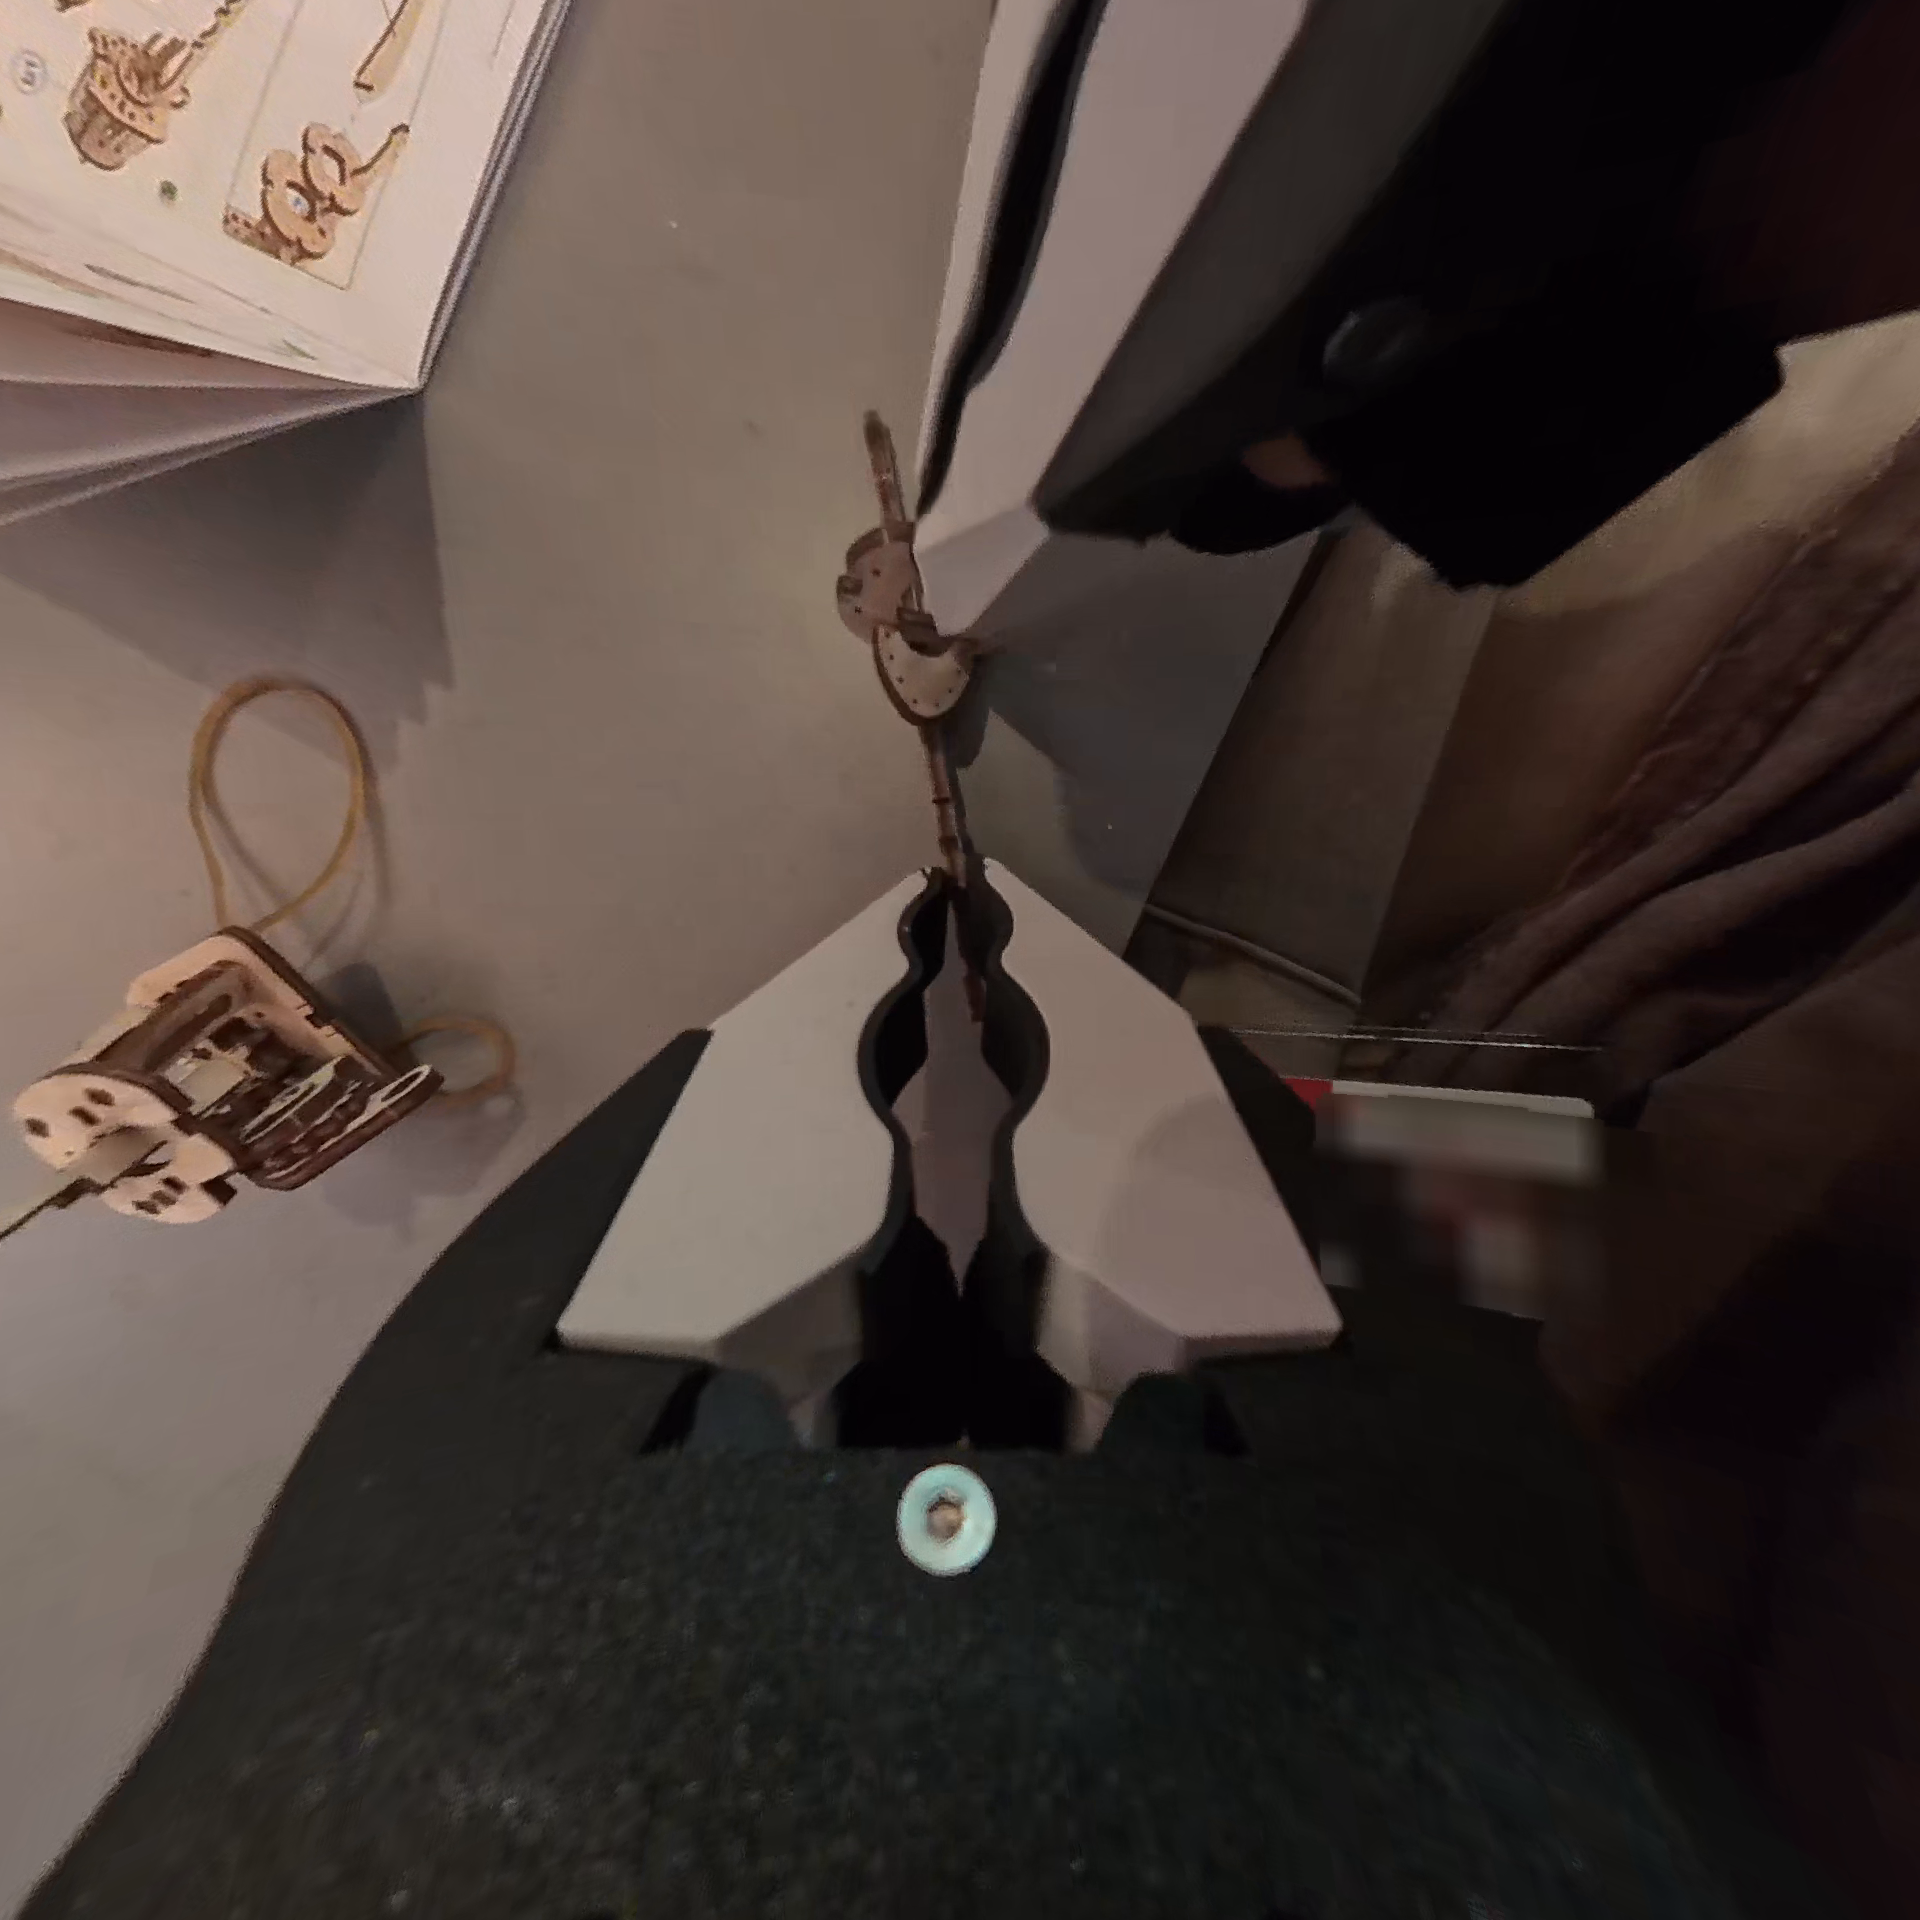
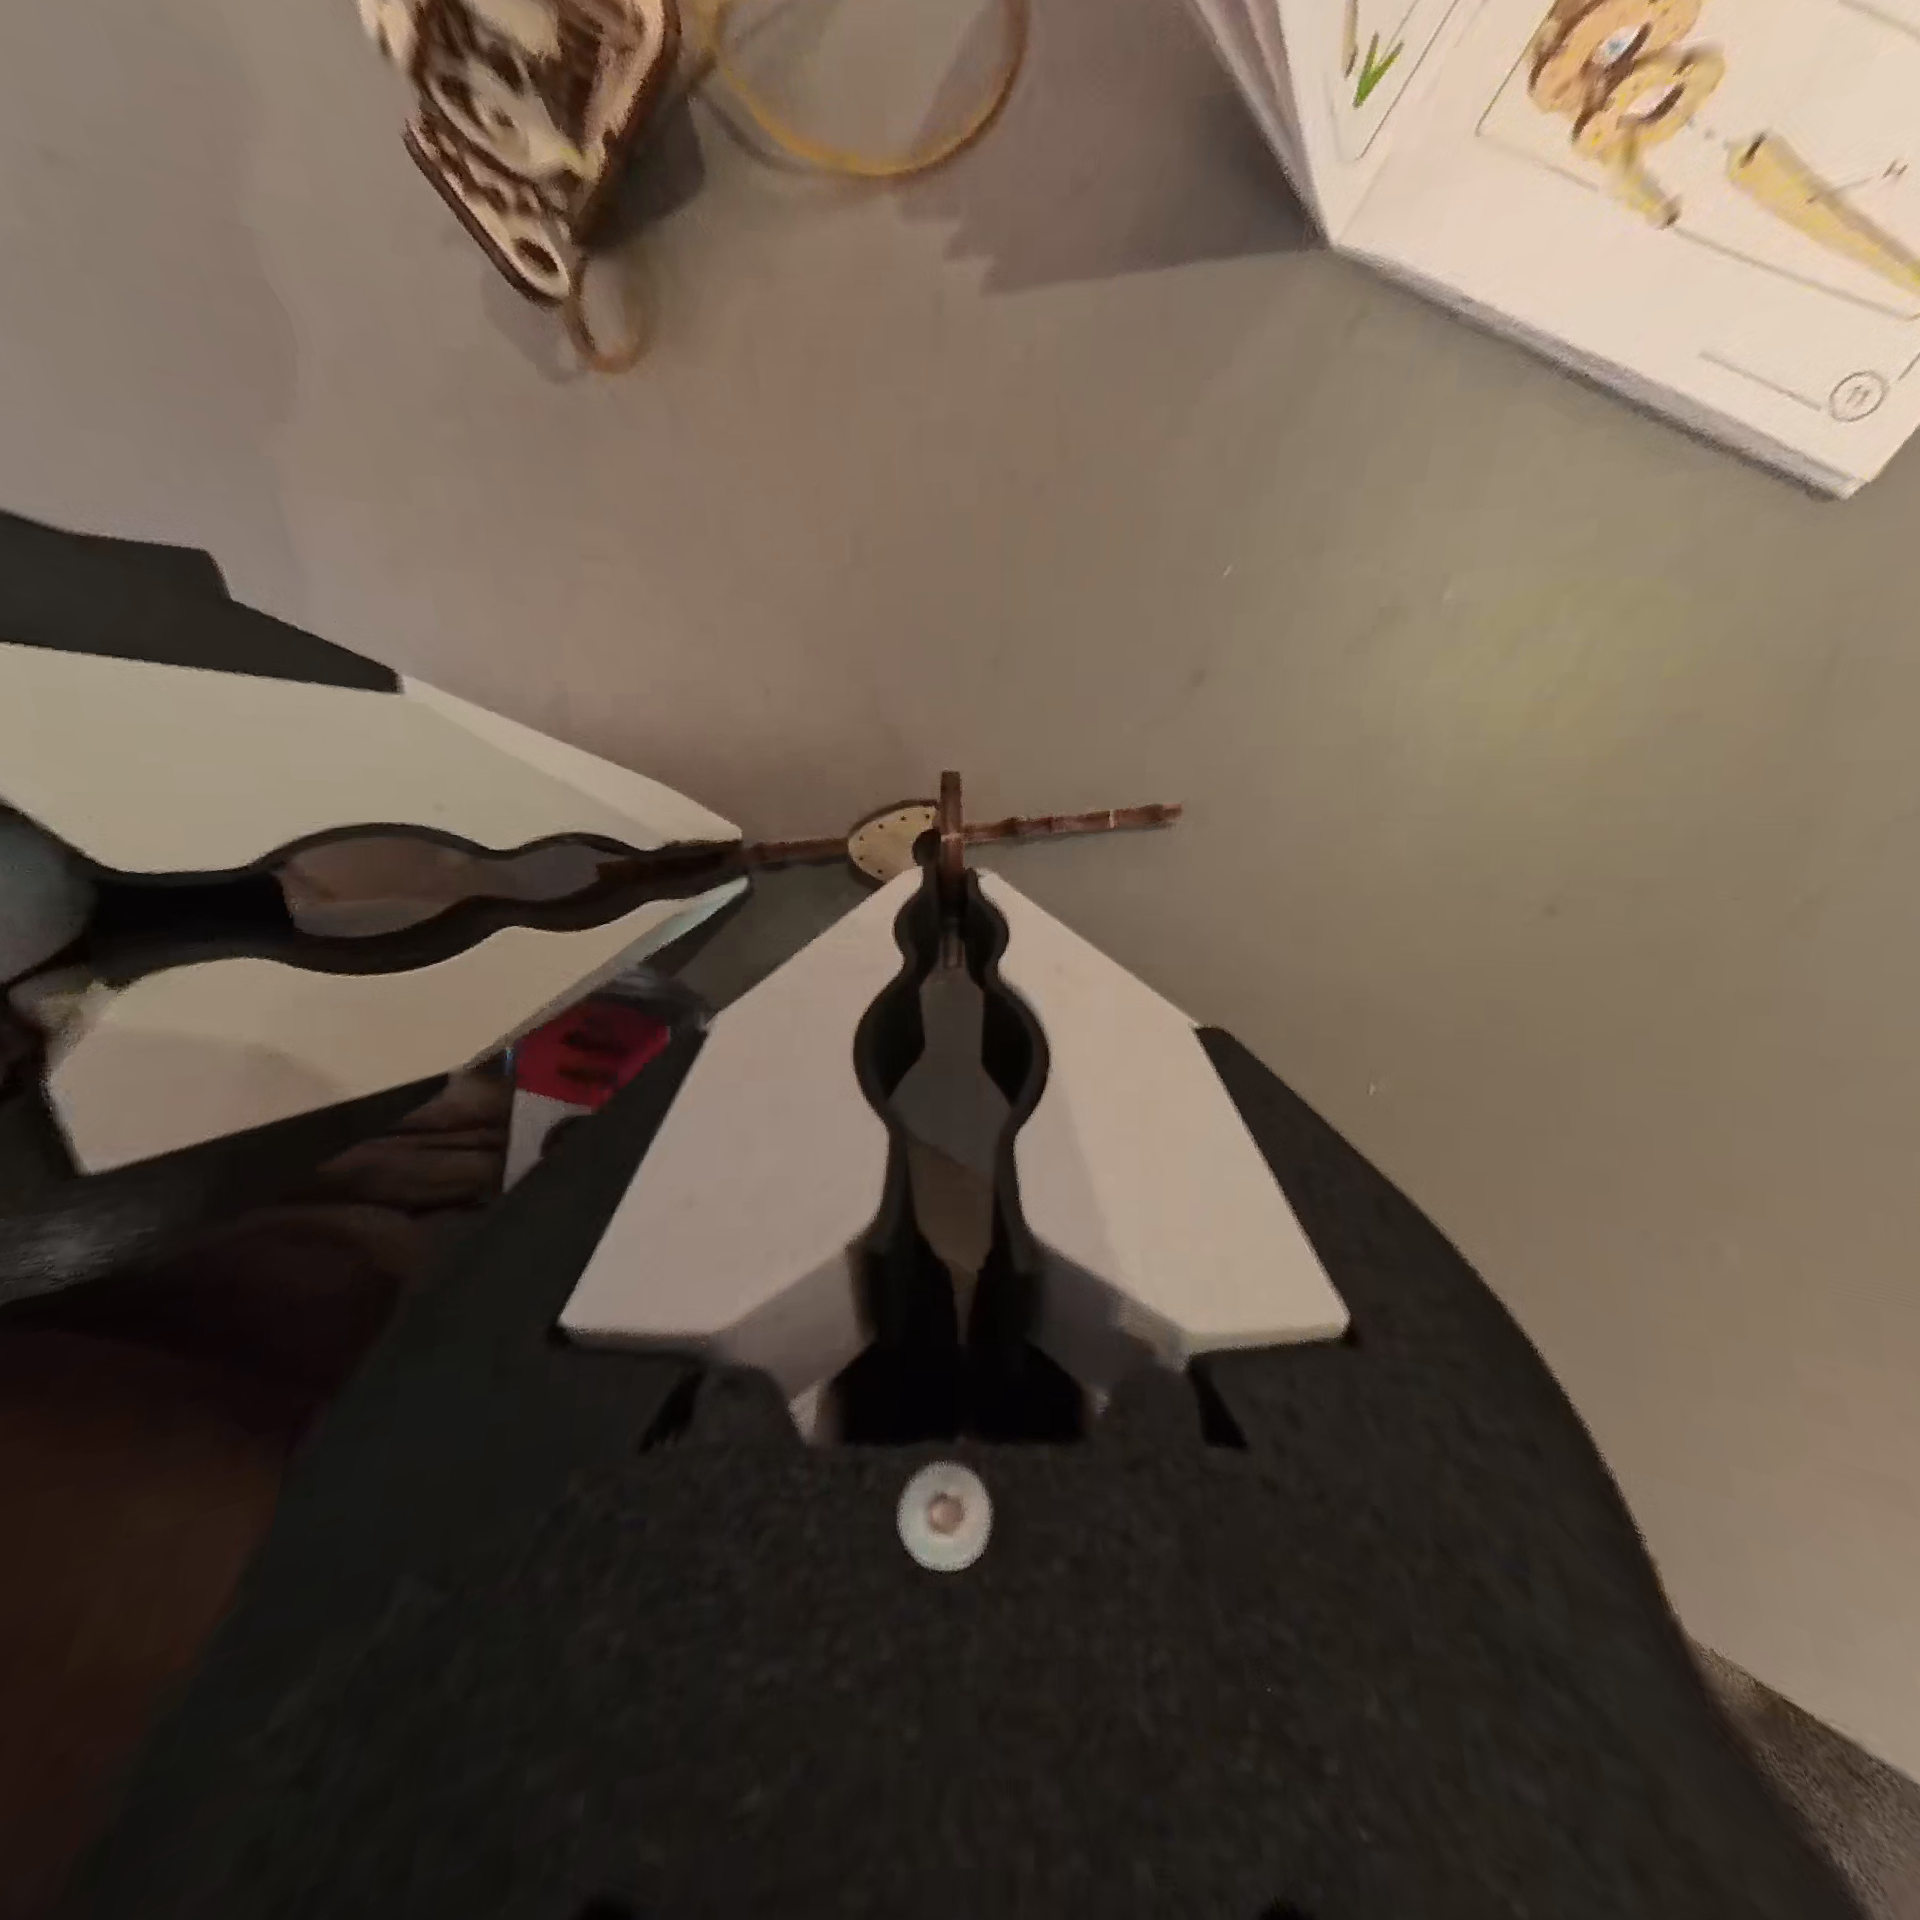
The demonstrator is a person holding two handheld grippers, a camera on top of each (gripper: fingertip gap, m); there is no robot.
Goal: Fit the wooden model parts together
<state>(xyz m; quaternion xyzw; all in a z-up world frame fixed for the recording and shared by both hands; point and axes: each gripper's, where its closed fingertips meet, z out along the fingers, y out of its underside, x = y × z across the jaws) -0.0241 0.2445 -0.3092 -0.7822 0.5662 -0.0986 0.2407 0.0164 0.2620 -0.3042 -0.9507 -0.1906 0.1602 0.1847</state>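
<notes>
A thin dark wooden rod (image 1: pixel 943 790) is held in the air over the grey table (image 1: pixel 644 623). My left gripper (image 1: pixel 951 883) is shut on one end of it. Small pale perforated wooden discs (image 1: pixel 920 675) sit on the rod partway along. My right gripper (image 1: pixel 966 649) comes in from the upper right and touches them. In the right wrist view the rod (image 2: pixel 1070 823) lies crosswise. My right gripper (image 2: pixel 948 883) is shut on a disc (image 2: pixel 949 805) standing on edge around the rod, beside an oval plate (image 2: pixel 894 831). The left gripper (image 2: pixel 740 857) grips the rod's left end.
A partly built wooden model (image 1: pixel 218 1081) lies on the table beside a yellow rubber band (image 1: pixel 281 810); both show in the right wrist view (image 2: pixel 530 135) (image 2: pixel 873 94). An open instruction booklet (image 1: pixel 208 156) (image 2: pixel 1610 208) lies farther off. A red box (image 2: pixel 592 1049) sits below the grippers. Tip to tip, the grippers are about 5 centimetres apart.
</notes>
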